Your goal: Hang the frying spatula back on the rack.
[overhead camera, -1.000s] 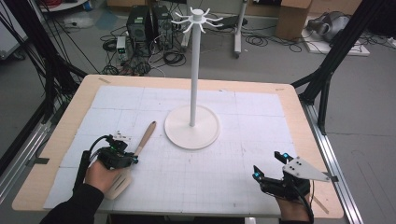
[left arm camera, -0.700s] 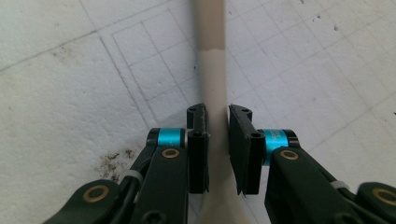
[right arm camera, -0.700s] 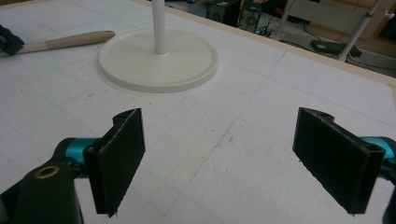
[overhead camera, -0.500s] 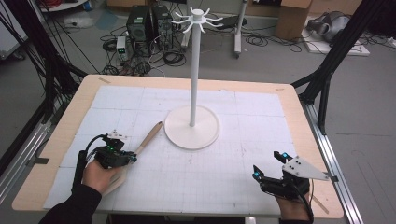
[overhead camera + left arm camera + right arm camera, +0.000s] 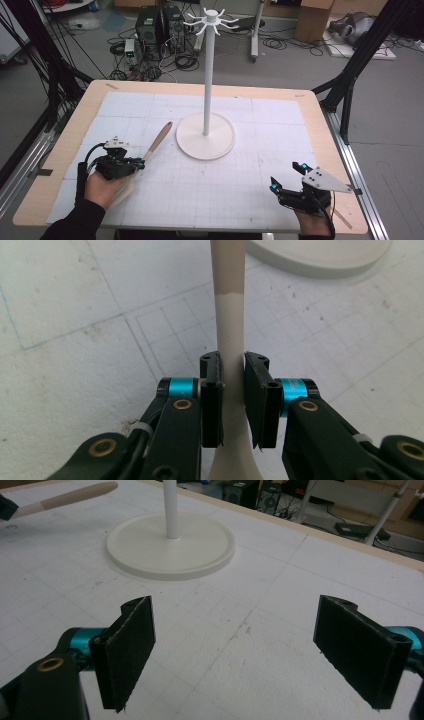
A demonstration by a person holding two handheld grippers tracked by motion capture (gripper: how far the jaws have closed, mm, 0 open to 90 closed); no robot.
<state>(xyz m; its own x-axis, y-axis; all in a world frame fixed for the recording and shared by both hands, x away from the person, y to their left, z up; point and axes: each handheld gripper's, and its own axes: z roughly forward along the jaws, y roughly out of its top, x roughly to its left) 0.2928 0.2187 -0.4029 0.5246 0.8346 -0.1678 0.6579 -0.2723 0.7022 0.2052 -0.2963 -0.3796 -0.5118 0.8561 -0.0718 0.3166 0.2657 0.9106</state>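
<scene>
Left gripper [image 5: 232,405] now farther forward — fingers pinching spatula [image 5: 229,315] handle; right gripper [image 5: 257,650] fingers spread.

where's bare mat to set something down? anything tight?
Bare: the far strip of mat behind the stand base; the right side between base and right gripper; the near middle between both grippers. Tight: the left gripper on the wooden utensil, beside the base.

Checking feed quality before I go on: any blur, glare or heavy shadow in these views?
High view: even light, soft shadows, slightly soft overall. Left gripper view: left gripper sharp on the spoon handle, no glare. Right gripper view: right gripper pads slightly soft, stand base clear.
</scene>
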